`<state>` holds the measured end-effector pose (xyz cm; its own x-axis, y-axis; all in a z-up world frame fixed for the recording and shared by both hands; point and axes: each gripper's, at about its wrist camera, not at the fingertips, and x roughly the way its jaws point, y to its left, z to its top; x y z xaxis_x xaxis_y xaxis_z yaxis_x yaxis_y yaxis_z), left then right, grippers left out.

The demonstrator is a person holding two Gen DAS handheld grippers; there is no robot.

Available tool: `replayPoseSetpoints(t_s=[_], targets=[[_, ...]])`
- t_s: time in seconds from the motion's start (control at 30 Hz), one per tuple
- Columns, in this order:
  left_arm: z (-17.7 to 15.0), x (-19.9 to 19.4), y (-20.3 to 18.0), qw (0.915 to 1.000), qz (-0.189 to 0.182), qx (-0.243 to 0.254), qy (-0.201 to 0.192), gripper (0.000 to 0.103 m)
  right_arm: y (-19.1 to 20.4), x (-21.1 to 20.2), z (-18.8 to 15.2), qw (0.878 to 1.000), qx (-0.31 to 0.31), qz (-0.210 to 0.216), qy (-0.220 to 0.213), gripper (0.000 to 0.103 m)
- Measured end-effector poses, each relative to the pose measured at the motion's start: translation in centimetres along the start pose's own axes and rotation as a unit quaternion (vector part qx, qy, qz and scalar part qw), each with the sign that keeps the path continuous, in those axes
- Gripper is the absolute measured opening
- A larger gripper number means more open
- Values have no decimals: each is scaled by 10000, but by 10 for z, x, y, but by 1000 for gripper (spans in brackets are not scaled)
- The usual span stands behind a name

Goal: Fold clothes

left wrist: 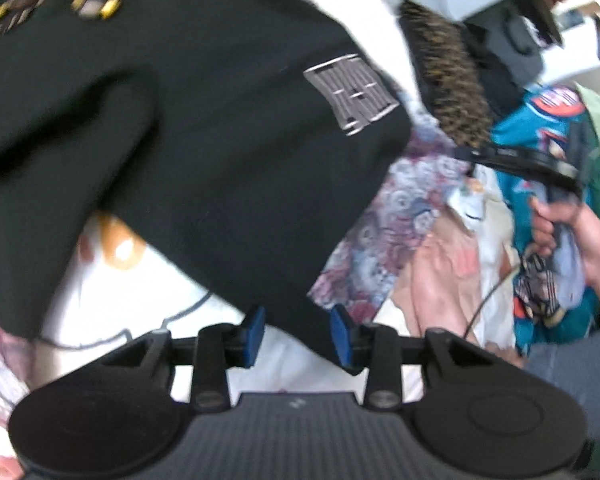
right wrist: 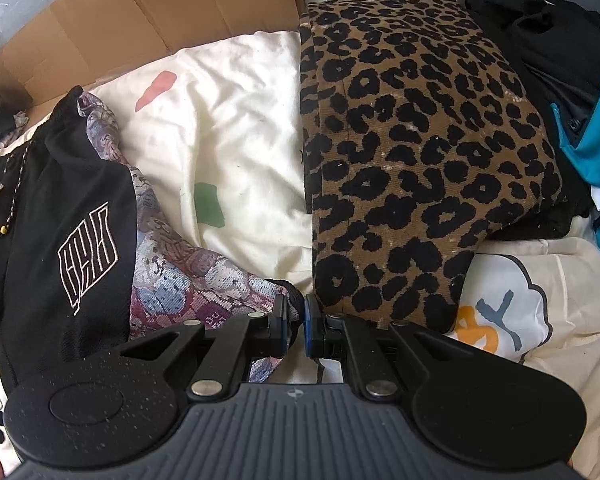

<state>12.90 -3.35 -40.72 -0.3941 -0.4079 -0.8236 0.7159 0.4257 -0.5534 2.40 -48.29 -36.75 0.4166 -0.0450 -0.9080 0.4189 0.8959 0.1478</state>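
Between the parted left tongs, black shorts' hem unpinched; right tongs clamped on dark cloth.

The black garment with an outlined white logo and a beaded drawstring lies spread at the left, over a flowered cloth. A folded leopard-print piece rests on the white sheet, near it.

Both wrist cameras looking steeply down, close over the clothes, sharing the black garment, leopard-print piece
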Motion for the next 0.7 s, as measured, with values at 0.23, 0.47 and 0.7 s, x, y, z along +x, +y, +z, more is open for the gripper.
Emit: replayPoseSetpoints(t_s=[0.23,0.47,0.7], targets=[[5,13,11,9992,19,-406,-35,51,0,0,-1,10000,-31,19,-14,6],[3,43,13,9964,-204,-780,269,53,1,-14,3,9999,-27,106,-105,6],[2,55,2,9958,-430,-766,276,8,7,-52,20,9989,-101,324,-312,6]])
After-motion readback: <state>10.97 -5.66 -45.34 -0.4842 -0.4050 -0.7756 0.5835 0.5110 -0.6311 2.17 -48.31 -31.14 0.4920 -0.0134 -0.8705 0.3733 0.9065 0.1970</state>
